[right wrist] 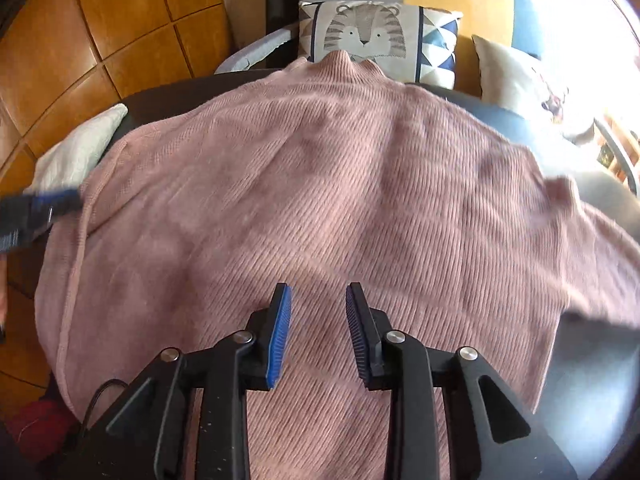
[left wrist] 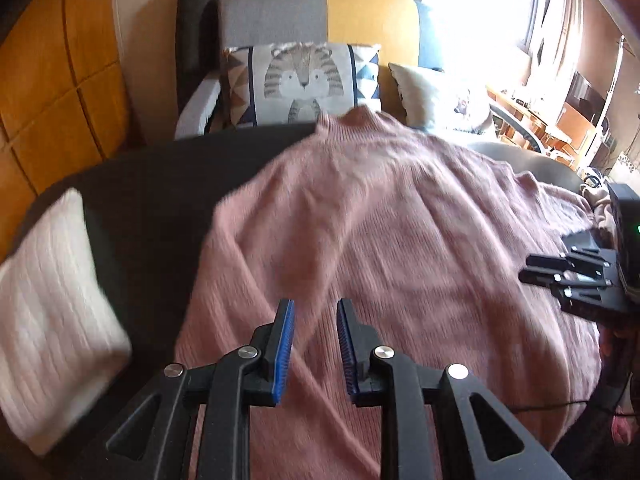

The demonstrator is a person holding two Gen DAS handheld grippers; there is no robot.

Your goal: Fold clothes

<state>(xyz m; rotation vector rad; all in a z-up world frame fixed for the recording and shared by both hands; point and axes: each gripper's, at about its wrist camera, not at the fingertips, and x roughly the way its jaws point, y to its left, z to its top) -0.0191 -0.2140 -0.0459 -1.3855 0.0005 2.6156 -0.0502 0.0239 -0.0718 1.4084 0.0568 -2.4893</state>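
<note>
Sweater (right wrist: 320,200) on table (right wrist: 592,380), cushion (right wrist: 380,36) behind.

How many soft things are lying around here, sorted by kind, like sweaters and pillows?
Pink sweater: 1
Cushions: 3 — the tiger cushion, the white knit cushion and the pale cushion
Total: 4

One pink sweater (right wrist: 320,184) spread on one dark round table (left wrist: 152,184). Two grippers over it: left gripper (left wrist: 316,312) and right gripper (right wrist: 319,300). Behind the table, two cushions: a tiger cushion (left wrist: 304,84) and a pale cushion (left wrist: 436,100). One white knit pillow (left wrist: 52,320) sits at the table's left edge.
</note>
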